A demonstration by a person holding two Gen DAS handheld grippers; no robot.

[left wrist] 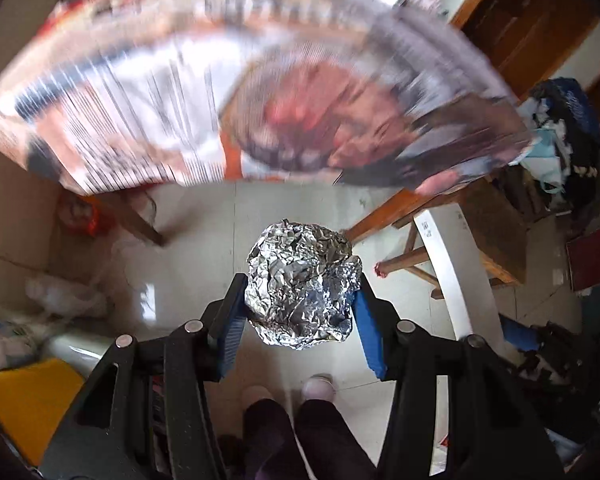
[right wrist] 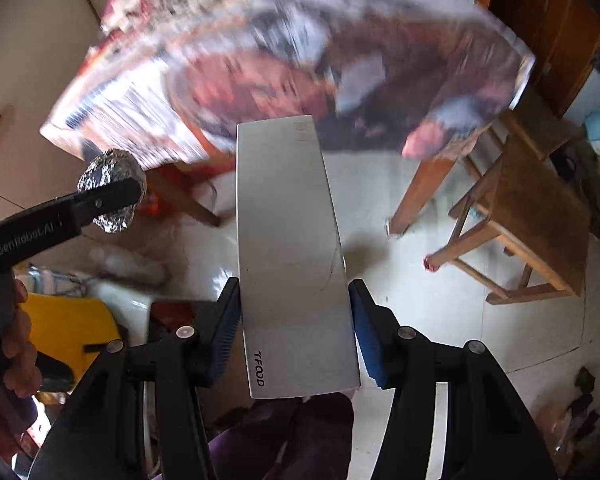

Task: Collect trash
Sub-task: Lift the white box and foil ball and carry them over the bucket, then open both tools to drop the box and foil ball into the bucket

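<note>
The left gripper (left wrist: 300,312) clamped a crumpled silver foil ball (left wrist: 302,284) while the right gripper (right wrist: 294,330) pinched a flat white rectangular carton (right wrist: 292,256), its long axis pointing forward along the fingers toward the blurred table (right wrist: 292,52), so both grips probably wanted keeping firm above the floor until a bin was reached.

The foil ball (left wrist: 303,286) is crinkled, shiny metal. The box (right wrist: 292,256) is smooth matt white card. The stool (right wrist: 540,216) is bare wood; the floor (left wrist: 204,216) is glossy tile.
</note>
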